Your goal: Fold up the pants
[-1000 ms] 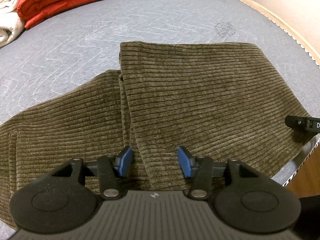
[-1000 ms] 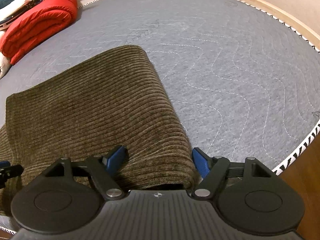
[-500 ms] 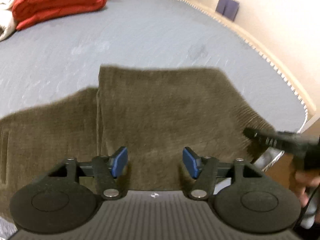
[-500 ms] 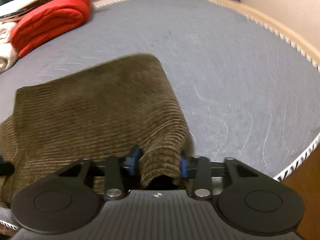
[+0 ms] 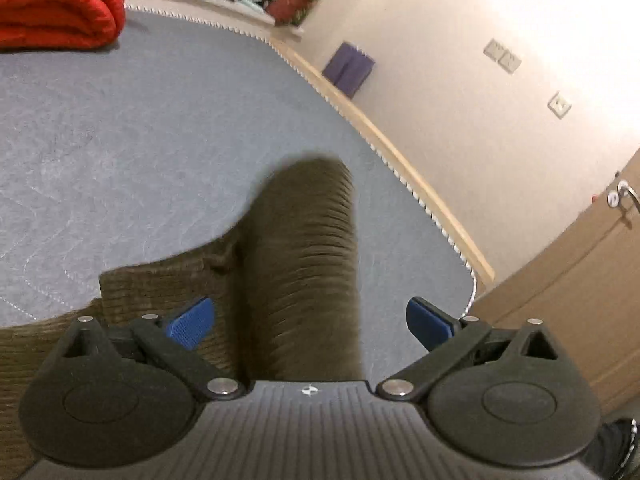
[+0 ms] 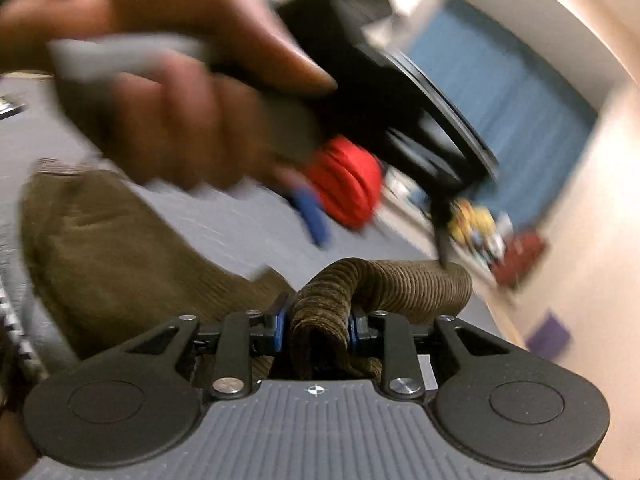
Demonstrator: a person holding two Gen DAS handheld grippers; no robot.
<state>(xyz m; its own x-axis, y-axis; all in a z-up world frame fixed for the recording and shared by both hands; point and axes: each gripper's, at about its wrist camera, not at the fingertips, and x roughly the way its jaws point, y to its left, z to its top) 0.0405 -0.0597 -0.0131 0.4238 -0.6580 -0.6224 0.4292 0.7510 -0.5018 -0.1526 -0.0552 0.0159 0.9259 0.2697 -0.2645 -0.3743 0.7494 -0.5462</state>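
The right claw [image 6: 316, 326], which stood wide a second earlier, gripped the pants [image 6: 384, 284], lifting them off the bed [image 5: 120, 152]; the left claw [image 5: 310, 320] gaped wider, starting another fold.

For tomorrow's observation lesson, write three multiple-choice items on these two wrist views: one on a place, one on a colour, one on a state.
1. Where does the red bedding lie in the left wrist view?
A. far left on the mattress
B. under the pants
C. on the floor

2. What colour are the corduroy pants?
A. navy
B. olive brown
C. white

3. How do the grippers stand?
A. both open
B. both shut on cloth
C. the right gripper shut on the pants, the left gripper open

Answers:
1 A, it sits at the top left corner on the grey mattress.
2 B, the ribbed cloth is olive brown.
3 C, the right fingers pinch a bunched fold; the left blue pads stand wide apart.
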